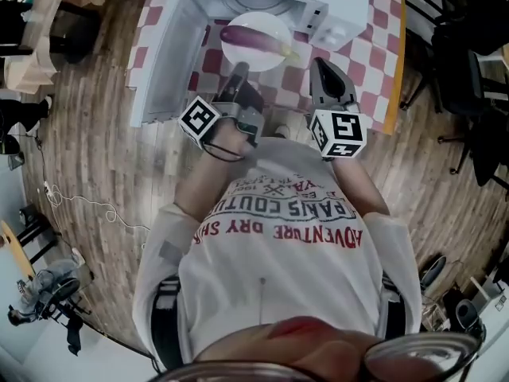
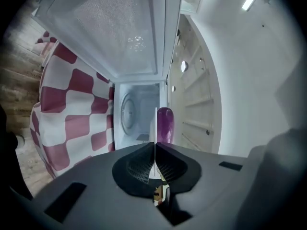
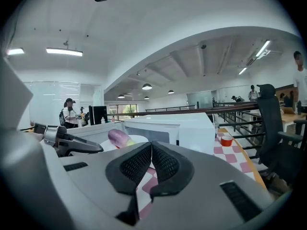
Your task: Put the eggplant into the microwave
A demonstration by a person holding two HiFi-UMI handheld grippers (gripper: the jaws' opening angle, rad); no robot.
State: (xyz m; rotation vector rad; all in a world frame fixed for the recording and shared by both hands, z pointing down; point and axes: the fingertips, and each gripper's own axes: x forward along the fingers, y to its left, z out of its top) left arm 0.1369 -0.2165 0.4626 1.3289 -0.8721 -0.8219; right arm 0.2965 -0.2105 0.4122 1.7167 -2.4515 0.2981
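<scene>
A purple eggplant [image 1: 256, 37] lies on a white plate [image 1: 250, 60] held just in front of the open white microwave [image 1: 312, 11]. My left gripper [image 1: 238, 76] is shut on the plate's near rim. In the left gripper view the plate [image 2: 156, 121] shows edge-on between the shut jaws of the left gripper [image 2: 155, 145], with the eggplant [image 2: 165, 123] beside it and the microwave's cavity [image 2: 136, 114] behind. My right gripper [image 1: 324, 68] hovers to the right of the plate, shut on nothing. The right gripper view shows the right gripper [image 3: 151, 145], the eggplant [image 3: 120, 138] and the microwave [image 3: 184, 128].
The microwave door [image 1: 163, 62] swings open to the left over a red-and-white checked tablecloth [image 1: 358, 50]. A small red thing [image 3: 226, 141] sits at the table's far right. Black chairs [image 3: 276, 143] stand right of the table. People stand in the background.
</scene>
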